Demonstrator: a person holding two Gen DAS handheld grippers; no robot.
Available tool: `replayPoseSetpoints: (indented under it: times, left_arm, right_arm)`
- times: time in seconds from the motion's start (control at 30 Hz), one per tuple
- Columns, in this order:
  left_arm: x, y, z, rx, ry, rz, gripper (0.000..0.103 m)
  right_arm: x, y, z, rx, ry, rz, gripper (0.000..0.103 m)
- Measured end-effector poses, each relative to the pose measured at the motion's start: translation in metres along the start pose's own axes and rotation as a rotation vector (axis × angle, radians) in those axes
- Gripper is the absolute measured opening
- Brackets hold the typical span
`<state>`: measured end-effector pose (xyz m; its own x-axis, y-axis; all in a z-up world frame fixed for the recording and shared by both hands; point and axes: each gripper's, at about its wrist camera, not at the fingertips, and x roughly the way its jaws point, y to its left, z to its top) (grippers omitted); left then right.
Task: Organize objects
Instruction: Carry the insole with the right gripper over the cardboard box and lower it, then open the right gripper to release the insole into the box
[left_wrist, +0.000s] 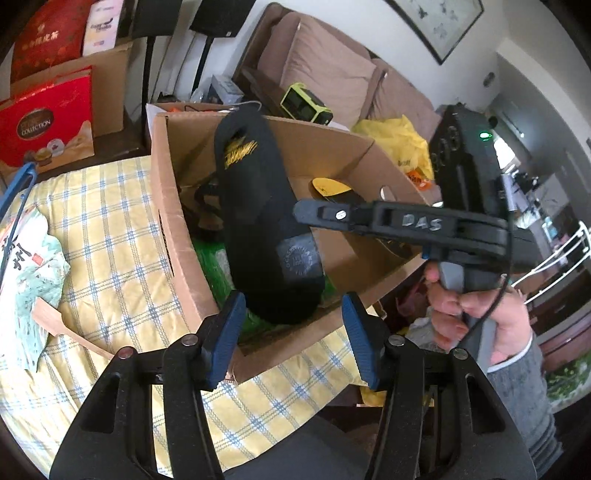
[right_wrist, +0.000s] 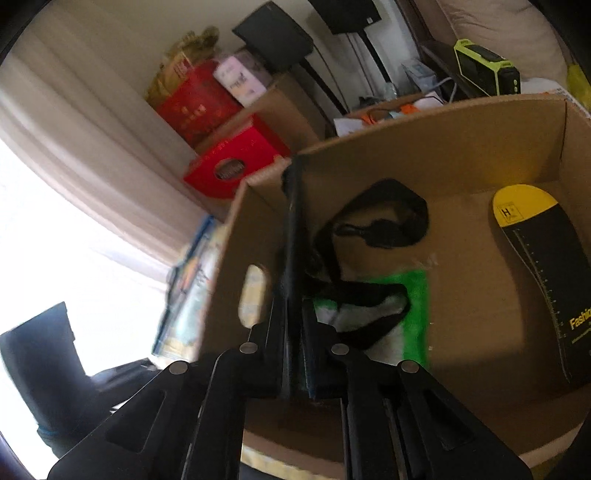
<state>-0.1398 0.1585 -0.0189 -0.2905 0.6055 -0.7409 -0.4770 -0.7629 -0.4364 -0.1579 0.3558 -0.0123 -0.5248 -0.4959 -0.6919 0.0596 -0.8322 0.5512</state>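
Between my right gripper's (right_wrist: 295, 332) two fingers sits a long black insole (left_wrist: 258, 206), pinched tight on its thin edge. From the right wrist view I see it only as a dark strip running up and away from the fingertips. From the left wrist view I see its flat face, with yellow scribble marks near the far end and a grey round stamp near the close end. It hangs over the open cardboard box (left_wrist: 173, 229), its low end down inside. My left gripper (left_wrist: 291, 332) has its blue fingers (left_wrist: 225, 332) spread apart with nothing between them. They sit just in front of the near wall of the box, and the low end of the insole shows in the gap beyond them. Past my right fingers, on the box floor, lie a black strap (right_wrist: 376, 221) and a green and white bag (right_wrist: 410, 314). Off to their right lies another insole (right_wrist: 543, 277), black with a yellow end. A hand (left_wrist: 476, 314) holds my right gripper's handle. Under the box is a yellow checked cloth (left_wrist: 110, 236).
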Motion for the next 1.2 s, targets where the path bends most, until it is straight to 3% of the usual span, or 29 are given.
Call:
replayPoseSetpoints:
  times: [0.1, 0.2, 0.37, 0.47, 0.5, 0.53, 0.57, 0.6, 0.73, 0.8, 0.9, 1.0, 1.1, 1.2]
  left_arm:
    - [-0.006, 0.001, -0.003, -0.01, -0.001, -0.017, 0.05]
    - [-0.016, 0.005, -0.004, -0.021, -0.015, -0.024, 0.049]
    - [-0.034, 0.019, -0.004, -0.033, -0.041, 0.022, 0.05]
    - [-0.044, 0.033, -0.005, -0.049, -0.059, 0.068, 0.056]
    - [-0.048, 0.038, -0.005, -0.054, -0.067, 0.089, 0.06]
    - [-0.052, 0.043, -0.007, -0.061, -0.074, 0.109, 0.062]
    - [-0.055, 0.048, -0.008, -0.069, -0.081, 0.127, 0.065]
    - [-0.06, 0.054, -0.009, -0.08, -0.091, 0.139, 0.069]
    - [-0.078, 0.076, -0.015, -0.117, -0.126, 0.172, 0.078]
    - [-0.087, 0.084, -0.018, -0.122, -0.142, 0.211, 0.085]
    - [-0.096, 0.095, -0.023, -0.128, -0.133, 0.279, 0.086]
    - [-0.108, 0.104, -0.03, -0.126, -0.13, 0.346, 0.087]
    - [-0.121, 0.114, -0.037, -0.131, -0.137, 0.378, 0.097]
    - [-0.131, 0.121, -0.04, -0.146, -0.153, 0.39, 0.099]
  right_arm:
    - [0.01, -0.003, -0.001, -0.002, 0.033, -0.025, 0.009]
    - [0.017, -0.002, -0.001, -0.015, 0.059, -0.103, 0.009]
    - [0.025, 0.005, -0.004, -0.083, 0.083, -0.201, 0.01]
    - [0.026, 0.011, -0.007, -0.119, 0.08, -0.288, 0.011]
    - [0.024, 0.012, -0.007, -0.124, 0.069, -0.305, 0.013]
    - [0.022, 0.014, -0.007, -0.126, 0.057, -0.316, 0.024]
    - [0.017, 0.016, -0.008, -0.127, 0.037, -0.321, 0.036]
    - [0.015, 0.02, -0.007, -0.131, 0.024, -0.324, 0.038]
    - [0.0, 0.038, -0.009, -0.165, -0.031, -0.327, 0.039]
    - [-0.006, 0.051, -0.012, -0.185, -0.059, -0.31, 0.043]
    - [-0.01, 0.076, -0.015, -0.255, -0.091, -0.34, 0.052]
    - [-0.008, 0.099, -0.016, -0.321, -0.103, -0.372, 0.058]
    - [-0.007, 0.117, -0.02, -0.353, -0.1, -0.347, 0.062]
    - [-0.001, 0.134, -0.026, -0.381, -0.095, -0.324, 0.065]
